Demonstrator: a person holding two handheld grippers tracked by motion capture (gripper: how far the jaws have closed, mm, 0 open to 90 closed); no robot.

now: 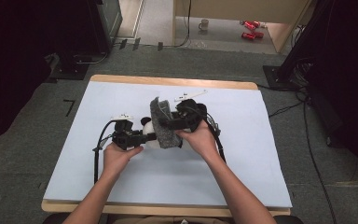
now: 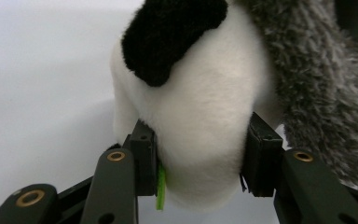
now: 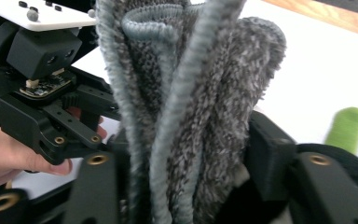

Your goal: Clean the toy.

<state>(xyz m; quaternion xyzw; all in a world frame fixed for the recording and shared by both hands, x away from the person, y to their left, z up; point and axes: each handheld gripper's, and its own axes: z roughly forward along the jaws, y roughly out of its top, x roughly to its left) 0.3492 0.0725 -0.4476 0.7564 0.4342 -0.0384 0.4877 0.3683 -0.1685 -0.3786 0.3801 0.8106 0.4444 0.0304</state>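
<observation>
Your left gripper [image 1: 145,136] is clamping the panda [image 2: 200,116] between its jaws. Your right gripper's [image 1: 164,122] jaws are standing partly apart around the grey cloth [image 3: 191,107]; whether they're pressing it, I cannot tell.

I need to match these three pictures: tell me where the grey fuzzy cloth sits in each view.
High view: grey cloth stands at table centre, over the panda toy.
Left gripper view: right side, draped against the toy.
Right gripper view: centre, bunched between the jaws.
Shared landmark: the pale blue table cover.
</observation>
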